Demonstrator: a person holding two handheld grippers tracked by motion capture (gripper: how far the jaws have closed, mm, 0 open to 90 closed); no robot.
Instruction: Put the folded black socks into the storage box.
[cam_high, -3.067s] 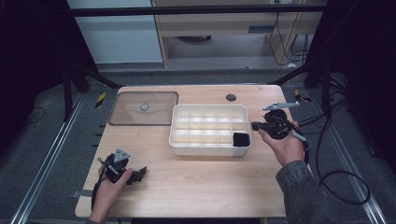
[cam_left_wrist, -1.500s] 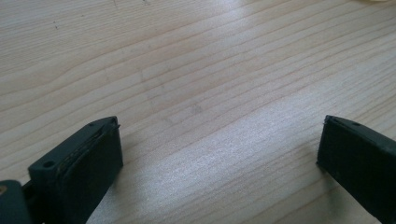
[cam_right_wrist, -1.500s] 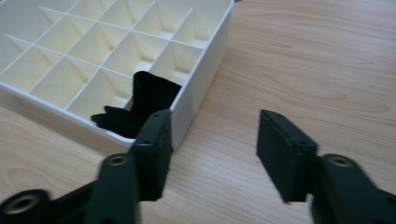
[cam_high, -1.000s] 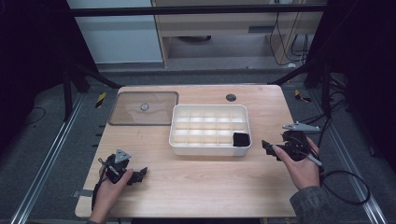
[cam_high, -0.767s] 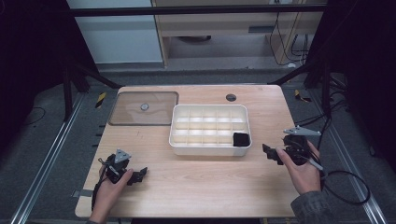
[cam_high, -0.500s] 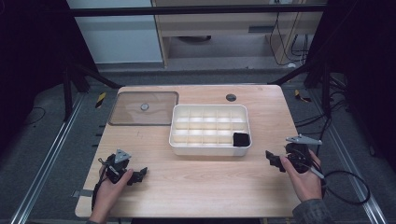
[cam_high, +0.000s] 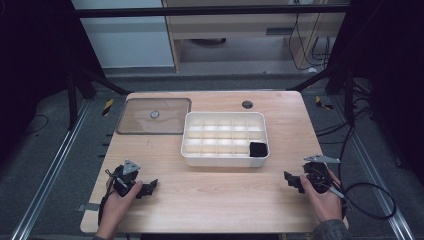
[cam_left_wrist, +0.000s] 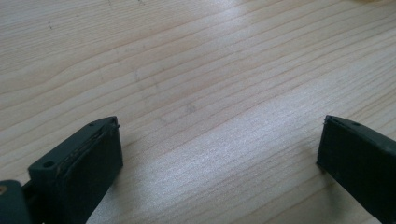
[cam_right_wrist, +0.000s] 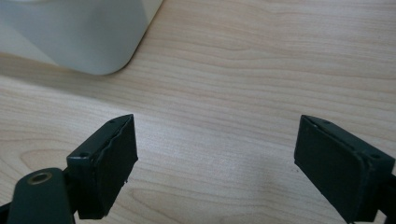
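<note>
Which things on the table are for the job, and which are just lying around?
For the job:
white plastic divided tray
small black block in its corner compartment
right gripper, jaws open
left gripper, jaws open

Just lying about:
clear flat lid
round dark hole cover

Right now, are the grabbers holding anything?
No. The left gripper and right gripper are both open, with bare table between the jaws.
</note>
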